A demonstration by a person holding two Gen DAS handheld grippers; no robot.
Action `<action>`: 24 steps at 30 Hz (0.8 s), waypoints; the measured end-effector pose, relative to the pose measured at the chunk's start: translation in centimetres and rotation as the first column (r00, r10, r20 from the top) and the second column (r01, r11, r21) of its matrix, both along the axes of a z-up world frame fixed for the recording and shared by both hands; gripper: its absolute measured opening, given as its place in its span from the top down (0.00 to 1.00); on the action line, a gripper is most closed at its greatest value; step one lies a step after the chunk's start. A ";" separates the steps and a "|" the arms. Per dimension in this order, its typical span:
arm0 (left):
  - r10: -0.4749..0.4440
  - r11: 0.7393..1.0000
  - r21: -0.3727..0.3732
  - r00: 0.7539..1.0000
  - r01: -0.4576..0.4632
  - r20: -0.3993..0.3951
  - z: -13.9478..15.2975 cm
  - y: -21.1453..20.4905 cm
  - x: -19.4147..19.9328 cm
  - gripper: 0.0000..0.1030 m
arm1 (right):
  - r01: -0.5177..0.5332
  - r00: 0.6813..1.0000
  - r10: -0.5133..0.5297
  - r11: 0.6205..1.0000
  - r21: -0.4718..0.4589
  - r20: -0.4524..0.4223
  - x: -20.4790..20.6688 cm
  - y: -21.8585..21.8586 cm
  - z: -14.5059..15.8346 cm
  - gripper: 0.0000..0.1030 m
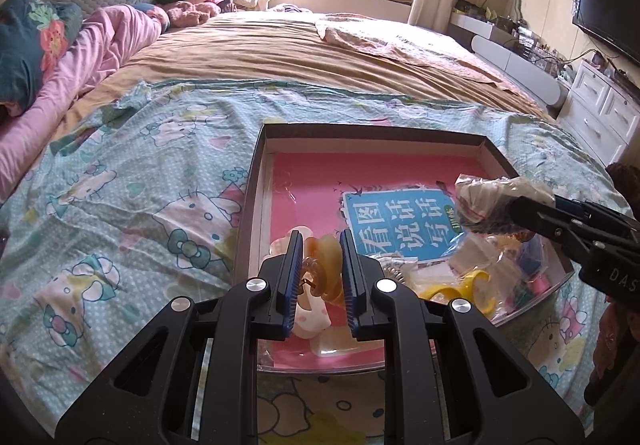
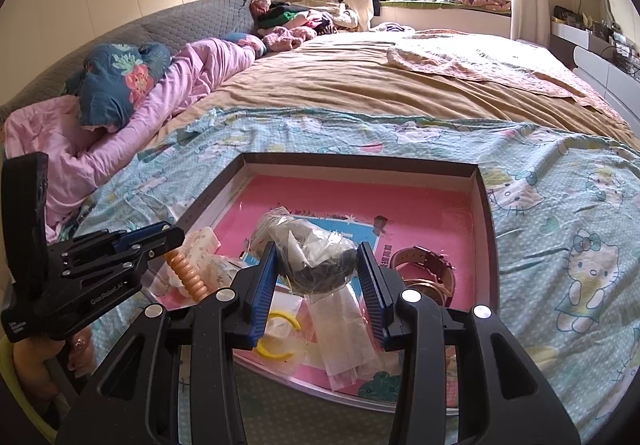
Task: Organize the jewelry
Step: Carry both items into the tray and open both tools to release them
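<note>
A shallow dark-rimmed box with a pink floor lies on the bed. My left gripper hangs over the box's near left corner, shut on an amber hair claw clip. My right gripper is over the middle of the box, shut on a crumpled clear plastic bag with something dark inside. On the box floor lie a yellow ring, a brown-strapped watch, gold bangles, a white clip and loose clear bags.
The box rests on a Hello Kitty sheet spread over a tan bedcover. Pink bedding and pillows are piled at the left. A white dresser and a TV stand to the right. A hand grips the left tool.
</note>
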State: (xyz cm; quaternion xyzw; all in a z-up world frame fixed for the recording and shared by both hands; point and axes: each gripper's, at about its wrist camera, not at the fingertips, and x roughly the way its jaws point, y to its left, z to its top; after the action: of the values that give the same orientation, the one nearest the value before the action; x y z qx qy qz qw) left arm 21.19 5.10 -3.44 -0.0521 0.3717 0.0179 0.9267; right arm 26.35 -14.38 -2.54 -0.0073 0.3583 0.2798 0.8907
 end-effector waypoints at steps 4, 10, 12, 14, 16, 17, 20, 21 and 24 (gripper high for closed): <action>-0.011 1.000 0.002 1.000 0.011 -0.017 -0.5 0.0 0.3 0.88 | -0.004 1.000 0.004 1.000 -0.013 -0.027 0.3 0.5 -0.9 0.63; -0.024 1.000 0.003 0.999 0.024 -0.031 -1.0 -0.2 0.3 0.88 | 0.007 0.998 -0.008 1.000 -0.030 -0.062 0.5 1.1 -2.1 0.63; -0.024 1.000 0.005 0.999 0.024 -0.033 -1.1 -0.2 0.3 0.88 | 0.009 0.997 -0.012 0.999 -0.038 -0.076 0.6 1.3 -2.5 0.62; -0.024 1.000 -0.003 0.999 0.024 -0.034 -1.1 -0.1 0.3 0.88 | 0.010 0.996 -0.014 0.999 -0.044 -0.089 0.6 1.4 -2.8 0.61; -0.023 1.000 -0.010 0.999 0.023 -0.036 -1.1 0.0 0.4 0.88 | 0.013 0.995 -0.017 0.999 -0.046 -0.094 0.5 1.5 -2.9 0.60; -0.023 1.000 -0.014 0.999 0.023 -0.038 -1.2 0.1 0.4 0.88 | 0.013 0.995 -0.018 0.999 -0.047 -0.097 0.5 1.5 -2.9 0.60; -0.025 0.999 -0.027 0.999 0.024 -0.041 -1.2 0.3 0.5 0.88 | 0.023 0.994 -0.027 0.999 -0.037 -0.103 0.4 1.3 -2.8 0.60; -0.026 0.999 -0.030 0.999 0.024 -0.041 -1.2 0.3 0.5 0.88 | 0.023 0.994 -0.026 0.999 -0.031 -0.103 0.3 1.2 -2.7 0.59; -0.029 0.999 -0.038 0.999 0.027 -0.044 -1.3 0.3 0.5 0.88 | 0.030 0.996 -0.032 0.999 -0.026 -0.087 -0.1 1.0 -2.3 0.54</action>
State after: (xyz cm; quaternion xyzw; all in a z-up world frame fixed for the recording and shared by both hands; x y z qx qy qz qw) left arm 21.73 5.44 -4.70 -0.0637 0.3932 -0.0009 0.9172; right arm 26.27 -13.33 -4.79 -0.0006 0.4003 0.2614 0.8783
